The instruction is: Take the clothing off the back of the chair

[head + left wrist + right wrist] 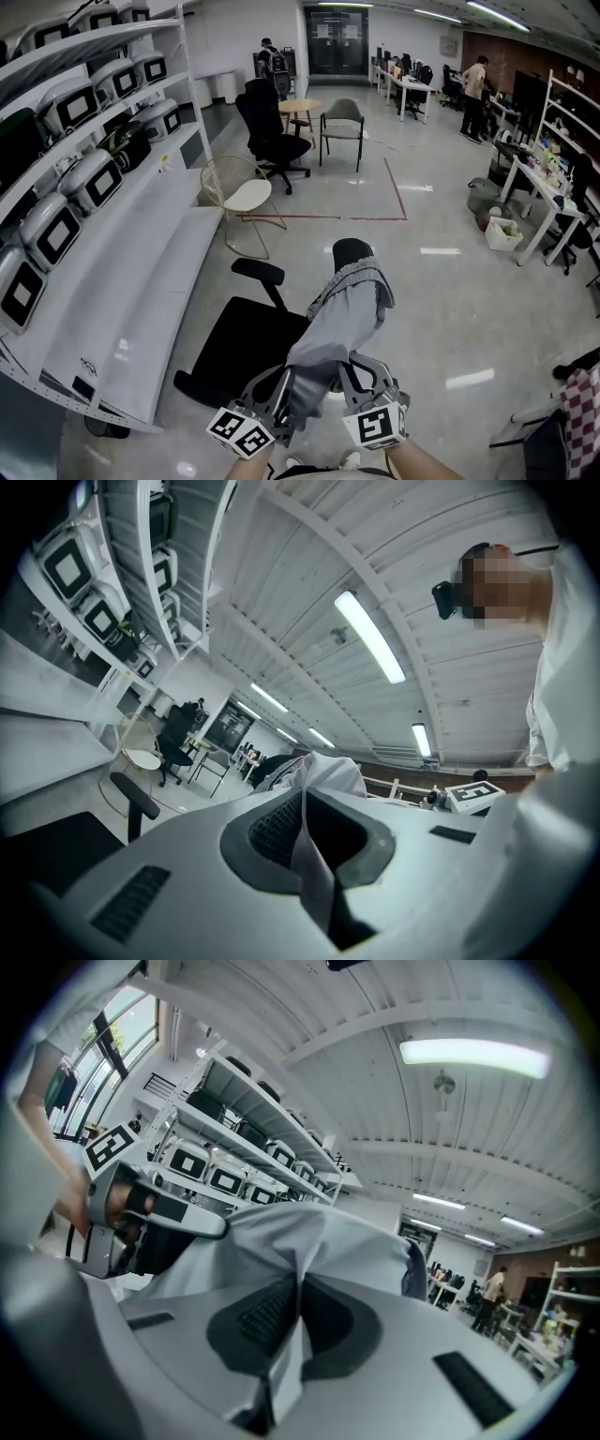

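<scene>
Clothing [342, 311]: soft grey fabric, draped on black chair [246, 345]; L gripper [305, 829], R gripper [298, 1309] both pinch it.

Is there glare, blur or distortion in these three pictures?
Head view: sharp, but shelves curve and lamp reflections glare on the floor. Left gripper view: dark vignetted corners. Right gripper view: ceiling lamp overexposed, near clothing soft.

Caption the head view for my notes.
Left gripper and right gripper shut on the grey garment draped over the back of the black office chair.
</scene>
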The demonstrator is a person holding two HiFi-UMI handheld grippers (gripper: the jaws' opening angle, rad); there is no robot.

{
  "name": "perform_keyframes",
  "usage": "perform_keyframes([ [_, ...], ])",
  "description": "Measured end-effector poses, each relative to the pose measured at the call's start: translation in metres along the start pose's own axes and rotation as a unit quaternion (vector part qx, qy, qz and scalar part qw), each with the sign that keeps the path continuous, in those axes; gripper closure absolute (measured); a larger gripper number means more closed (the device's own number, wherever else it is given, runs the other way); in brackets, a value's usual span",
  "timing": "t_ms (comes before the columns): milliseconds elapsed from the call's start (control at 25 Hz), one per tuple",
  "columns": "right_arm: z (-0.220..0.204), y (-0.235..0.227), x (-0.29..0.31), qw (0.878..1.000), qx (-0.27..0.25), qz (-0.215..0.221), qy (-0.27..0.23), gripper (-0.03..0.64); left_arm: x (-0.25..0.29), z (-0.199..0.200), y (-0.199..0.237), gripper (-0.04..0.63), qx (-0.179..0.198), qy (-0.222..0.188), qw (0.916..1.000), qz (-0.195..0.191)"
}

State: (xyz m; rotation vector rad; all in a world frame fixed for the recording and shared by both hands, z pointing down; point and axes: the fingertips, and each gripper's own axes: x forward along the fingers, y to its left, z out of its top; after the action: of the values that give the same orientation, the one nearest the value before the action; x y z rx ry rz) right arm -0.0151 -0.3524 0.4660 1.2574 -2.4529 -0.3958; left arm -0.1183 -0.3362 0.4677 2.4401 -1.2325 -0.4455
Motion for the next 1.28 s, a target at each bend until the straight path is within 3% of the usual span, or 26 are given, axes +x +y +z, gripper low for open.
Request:
perform_keyframes([
  [720, 0.028, 0.023, -0.027, 0.999, -0.008, -0.017, -0.028, 0.597, -0.028, 0.015, -0.029, 0.577, -0.03, -0.023, 0.9982, -0.047],
  [1280, 0.034, 0.052, -0.045, 0.998, -0.02, -0.054, 0.002, 0.597, -0.055, 0.016, -0.035, 0.577, -0.063, -0.023, 0.9933, -0.094],
])
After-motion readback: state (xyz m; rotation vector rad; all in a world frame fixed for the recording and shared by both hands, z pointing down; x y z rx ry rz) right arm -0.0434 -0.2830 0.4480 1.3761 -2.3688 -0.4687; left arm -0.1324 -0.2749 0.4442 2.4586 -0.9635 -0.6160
